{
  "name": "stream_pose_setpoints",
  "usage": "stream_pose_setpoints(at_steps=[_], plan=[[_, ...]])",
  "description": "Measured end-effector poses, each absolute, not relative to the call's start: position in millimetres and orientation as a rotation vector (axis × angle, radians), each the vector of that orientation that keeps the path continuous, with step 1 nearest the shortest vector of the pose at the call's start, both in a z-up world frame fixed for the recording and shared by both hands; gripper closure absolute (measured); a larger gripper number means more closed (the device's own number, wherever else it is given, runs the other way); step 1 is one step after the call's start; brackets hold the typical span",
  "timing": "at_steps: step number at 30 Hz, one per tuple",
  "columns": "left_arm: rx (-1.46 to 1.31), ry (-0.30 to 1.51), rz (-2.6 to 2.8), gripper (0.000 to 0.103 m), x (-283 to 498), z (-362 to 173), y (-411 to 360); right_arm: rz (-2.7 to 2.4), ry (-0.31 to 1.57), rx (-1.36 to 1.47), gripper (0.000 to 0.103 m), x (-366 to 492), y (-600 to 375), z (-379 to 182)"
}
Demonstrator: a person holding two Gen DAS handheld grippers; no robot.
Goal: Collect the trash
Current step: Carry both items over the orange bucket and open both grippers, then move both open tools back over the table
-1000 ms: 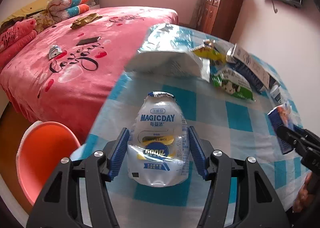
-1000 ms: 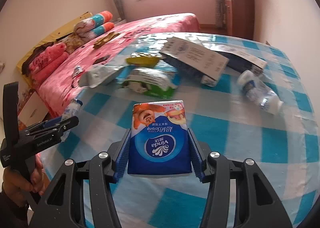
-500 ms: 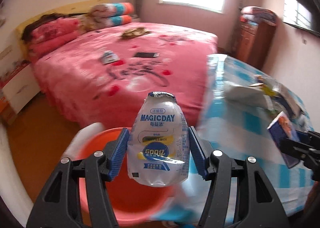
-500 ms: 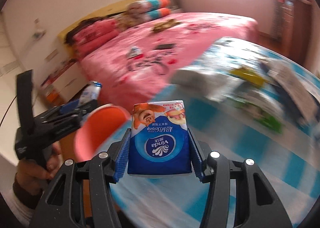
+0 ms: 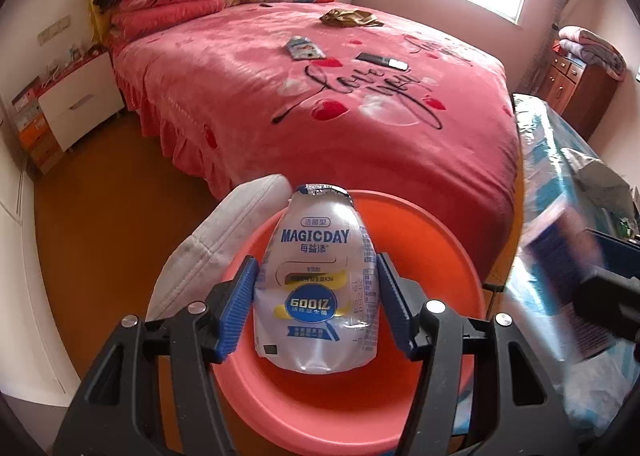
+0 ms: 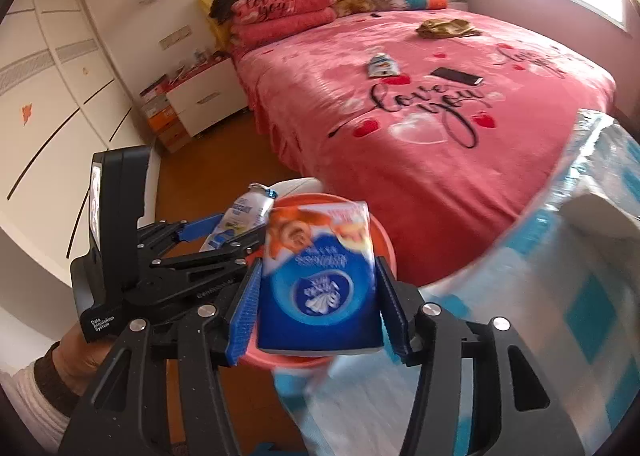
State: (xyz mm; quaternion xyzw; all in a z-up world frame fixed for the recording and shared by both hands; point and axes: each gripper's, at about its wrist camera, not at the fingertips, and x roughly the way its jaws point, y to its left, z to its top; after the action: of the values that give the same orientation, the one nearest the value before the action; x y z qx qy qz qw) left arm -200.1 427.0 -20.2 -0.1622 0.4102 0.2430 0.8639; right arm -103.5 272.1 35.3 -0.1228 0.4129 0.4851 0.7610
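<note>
The tissue pack (image 6: 318, 284) is motion-blurred, its print unreadable, it hides much of the orange basin (image 6: 384, 240), and the counter (image 6: 580, 316) blurs and runs off the right edge.

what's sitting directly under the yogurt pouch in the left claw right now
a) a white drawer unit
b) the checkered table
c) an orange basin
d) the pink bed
c, in the left wrist view the pouch, between the left claw's pads, hangs over the orange basin, with the bed farther back and the table off to the right.
</note>
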Motion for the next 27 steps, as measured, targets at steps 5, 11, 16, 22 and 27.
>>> stream_pose_setpoints(at_steps=[5, 11, 16, 22, 27], plan=[[-0.350, 0.843, 0.553, 0.019, -207, -28, 439, 1.022, 0.912, -0.167, 0.020, -92, 257, 29], [-0.241, 0.665, 0.517, 0.017, -217, -10, 424, 0.950, 0.888, -0.084, 0.015, -83, 218, 34], [-0.196, 0.609, 0.482, 0.016, -216, 1, 407, 0.939, 0.842, -0.028, 0.012, -90, 188, 37], [-0.243, 0.644, 0.449, 0.016, -206, 9, 397, 0.935, 0.781, 0.027, 0.006, -98, 157, 37], [-0.237, 0.659, 0.440, 0.016, -203, 17, 384, 0.936, 0.706, 0.064, 0.005, -103, 134, 43]])
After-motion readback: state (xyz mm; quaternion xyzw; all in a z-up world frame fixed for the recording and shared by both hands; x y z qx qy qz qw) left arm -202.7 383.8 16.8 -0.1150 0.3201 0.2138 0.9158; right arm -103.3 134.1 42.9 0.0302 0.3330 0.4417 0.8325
